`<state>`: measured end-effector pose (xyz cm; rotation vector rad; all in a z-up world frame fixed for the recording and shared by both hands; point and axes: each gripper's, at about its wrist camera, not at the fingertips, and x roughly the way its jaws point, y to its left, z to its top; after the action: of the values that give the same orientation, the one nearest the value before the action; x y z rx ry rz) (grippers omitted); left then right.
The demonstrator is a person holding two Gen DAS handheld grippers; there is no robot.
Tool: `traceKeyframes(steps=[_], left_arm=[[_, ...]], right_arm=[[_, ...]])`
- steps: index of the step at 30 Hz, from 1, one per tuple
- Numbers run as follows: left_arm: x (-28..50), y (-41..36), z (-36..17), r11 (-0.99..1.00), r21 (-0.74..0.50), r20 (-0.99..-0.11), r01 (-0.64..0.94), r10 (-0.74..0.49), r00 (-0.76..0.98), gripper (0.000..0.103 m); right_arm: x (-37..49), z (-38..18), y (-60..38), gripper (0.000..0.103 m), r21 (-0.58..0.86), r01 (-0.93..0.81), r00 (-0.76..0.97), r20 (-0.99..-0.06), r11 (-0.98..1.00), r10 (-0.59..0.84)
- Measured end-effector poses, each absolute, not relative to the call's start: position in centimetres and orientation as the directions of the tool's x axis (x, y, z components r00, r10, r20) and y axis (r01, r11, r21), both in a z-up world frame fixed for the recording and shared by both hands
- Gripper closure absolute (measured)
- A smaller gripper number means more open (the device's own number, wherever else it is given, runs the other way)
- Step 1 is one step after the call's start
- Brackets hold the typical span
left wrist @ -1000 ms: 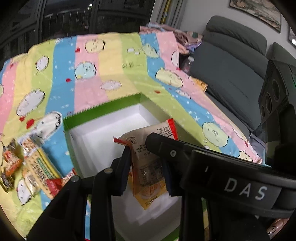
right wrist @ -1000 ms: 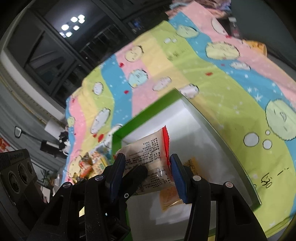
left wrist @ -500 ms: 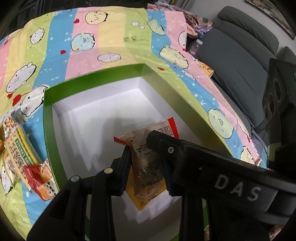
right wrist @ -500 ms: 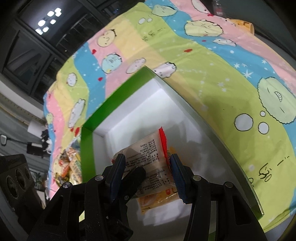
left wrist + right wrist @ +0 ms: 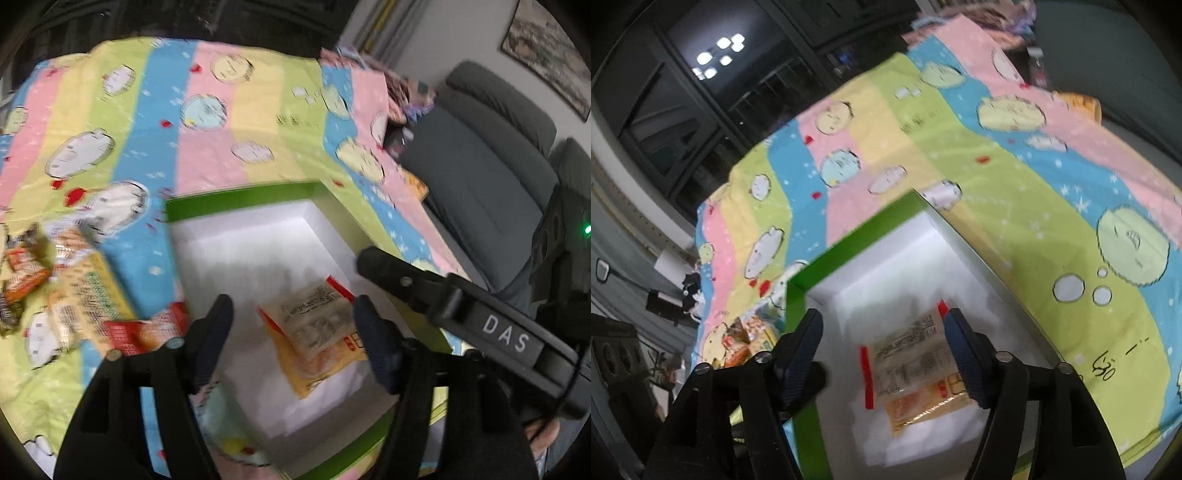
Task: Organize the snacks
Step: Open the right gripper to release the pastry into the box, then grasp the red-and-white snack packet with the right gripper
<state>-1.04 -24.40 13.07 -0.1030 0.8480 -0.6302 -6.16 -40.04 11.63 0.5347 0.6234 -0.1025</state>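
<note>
green-rimmed box [image 5: 236, 201] with white interior on the striped cartoon sheet [image 5: 207, 122]. placing step in hand: pale snack packet [image 5: 314, 317] lying flat on a yellow packet [image 5: 321, 363] on the box floor, near the right wall. left tongs [image 5: 291, 332] opening, nothing gripped, packet below the gap and free of the pads. right tongs [image 5: 882, 349] likewise opening, empty, over the same packet [image 5: 908, 363]. next move, as judged: withdraw upward clear of the box wall, then reach to the loose snack pile [image 5: 85, 295] left of the box. obstruction: green left wall between tongs and pile. grey sofa [image 5: 480, 158] at right, well apart.
</note>
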Motion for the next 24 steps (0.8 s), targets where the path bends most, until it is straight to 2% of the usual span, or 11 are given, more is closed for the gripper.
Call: traceKeyframes(steps=[5, 8, 10, 17, 20, 22, 24], left_arm=[[-1.6, -17.8, 14.7, 0.849, -0.356, -0.619, 0.39, -0.527, 0.582, 0.015], [-1.8, -13.3, 14.7, 0.881, -0.354, -0.613, 0.315, -0.473, 0.633, 0.006], [-1.9, -9.7, 14.3, 0.906, -0.346, -0.624, 0.244, -0.417, 0.661, 0.006], [-0.9, 0.3, 10.8, 0.933, -0.358, -0.675, 0.027, -0.278, 0.683, 0.005], [-0.2, 3.6, 8.3, 0.921, -0.384, -0.698, -0.067, -0.242, 0.674, 0.005], [0.5, 4.6, 7.2, 0.913, -0.401, -0.709, -0.077, -0.256, 0.657, 0.005], [1.0, 5.5, 6.3, 0.906, -0.407, -0.726, -0.118, -0.242, 0.644, 0.005]], right_arm=[[-6.8, 13.3, -37.8, 0.021, 0.451, 0.166, 0.849, -0.518, 0.877, 0.106], [-6.7, 14.0, -35.7, 0.02, 0.435, 0.1, 0.851, -0.503, 0.895, 0.15], [-6.3, 14.2, -34.3, 0.02, 0.431, 0.063, 0.843, -0.506, 0.9, 0.183], [-3.3, 12.8, -27.5, 0.02, 0.471, -0.058, 0.734, -0.578, 0.88, 0.357], [-1.4, 10.5, -23.7, 0.02, 0.485, -0.065, 0.645, -0.647, 0.872, 0.408], [-0.4, 8.9, -22.3, 0.02, 0.487, -0.048, 0.6, -0.683, 0.872, 0.415], [0.6, 7.1, -21.2, 0.024, 0.444, 0.011, 0.564, -0.743, 0.896, 0.361]])
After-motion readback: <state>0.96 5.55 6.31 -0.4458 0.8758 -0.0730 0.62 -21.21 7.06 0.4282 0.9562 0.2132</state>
